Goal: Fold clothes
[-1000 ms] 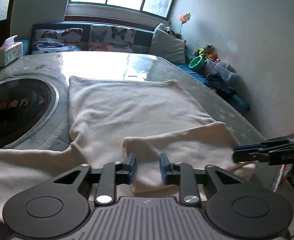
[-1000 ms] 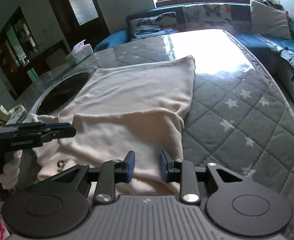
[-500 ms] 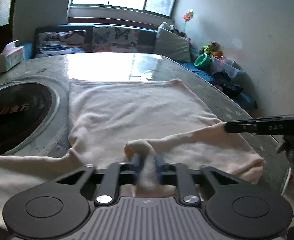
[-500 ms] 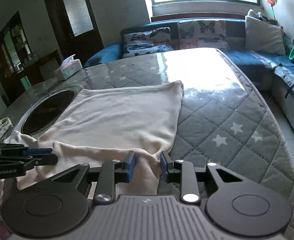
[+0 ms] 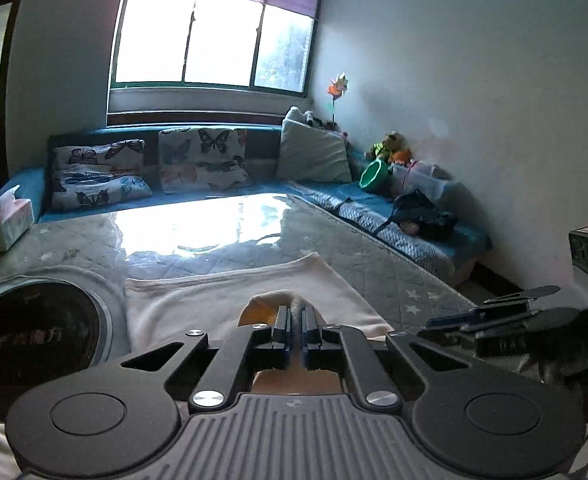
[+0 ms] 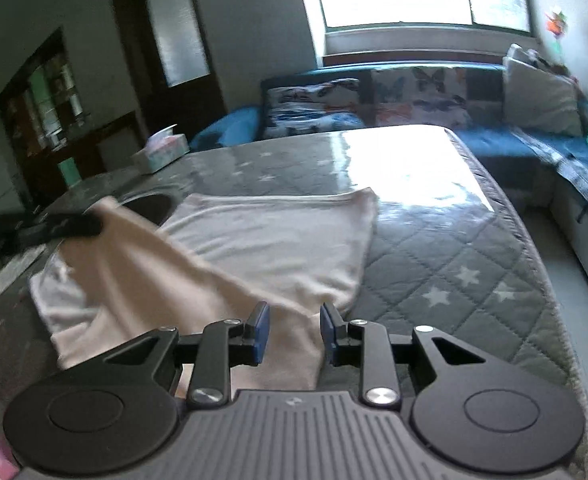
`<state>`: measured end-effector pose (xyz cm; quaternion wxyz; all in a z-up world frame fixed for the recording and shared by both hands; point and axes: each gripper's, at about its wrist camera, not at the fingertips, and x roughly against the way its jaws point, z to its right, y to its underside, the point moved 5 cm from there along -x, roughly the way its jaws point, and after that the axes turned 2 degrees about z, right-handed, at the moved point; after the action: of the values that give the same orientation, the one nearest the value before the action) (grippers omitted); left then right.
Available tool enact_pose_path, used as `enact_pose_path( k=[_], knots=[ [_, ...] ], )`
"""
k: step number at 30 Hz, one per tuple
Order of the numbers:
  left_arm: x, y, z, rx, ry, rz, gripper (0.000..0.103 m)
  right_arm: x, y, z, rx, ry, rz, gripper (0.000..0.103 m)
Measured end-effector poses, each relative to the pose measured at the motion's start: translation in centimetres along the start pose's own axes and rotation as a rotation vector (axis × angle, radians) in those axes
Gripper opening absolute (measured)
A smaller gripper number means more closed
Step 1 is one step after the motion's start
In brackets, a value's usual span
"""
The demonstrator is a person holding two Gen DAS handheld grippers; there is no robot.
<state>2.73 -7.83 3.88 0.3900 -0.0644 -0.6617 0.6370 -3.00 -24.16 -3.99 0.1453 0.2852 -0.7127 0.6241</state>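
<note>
A cream garment (image 6: 269, 236) lies spread on the grey quilted table (image 6: 454, 264); it also shows in the left wrist view (image 5: 221, 300). My left gripper (image 5: 293, 322) is shut on a raised fold of the garment's near edge and holds it above the table; from the right wrist view it appears at the left (image 6: 45, 228) with cloth hanging from it. My right gripper (image 6: 294, 334) is open, with the lifted edge of the garment lying between its fingers. It also shows at the right of the left wrist view (image 5: 494, 316).
A round dark inset (image 5: 33, 332) sits in the table left of the garment. A tissue box (image 5: 3, 224) stands at the table's far left. A blue sofa with butterfly cushions (image 5: 201, 160) runs behind and along the right side.
My left gripper closed on the garment's fold and lifted it upward. The right gripper rose beside it and stayed open over the cloth edge.
</note>
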Motion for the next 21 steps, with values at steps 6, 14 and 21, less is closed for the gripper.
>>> enact_pose_path(
  k=[6,14,21],
  knots=[
    [-1.1,2.6,-1.9,0.036,-0.094,-0.121,0.007,-2.0,0.9,-1.4,0.063,-0.016,-0.029,0.027],
    [-1.1,5.4,-3.0,0.049,-0.126,-0.197,0.01,-2.3,0.4,-2.0,0.085,-0.003,-0.045,0.027],
    [-1.7,7.4,-3.2,0.037,-0.114,-0.231,0.011,-4.5,-0.5,-5.7,0.146,-0.082,-0.071,0.027]
  ],
)
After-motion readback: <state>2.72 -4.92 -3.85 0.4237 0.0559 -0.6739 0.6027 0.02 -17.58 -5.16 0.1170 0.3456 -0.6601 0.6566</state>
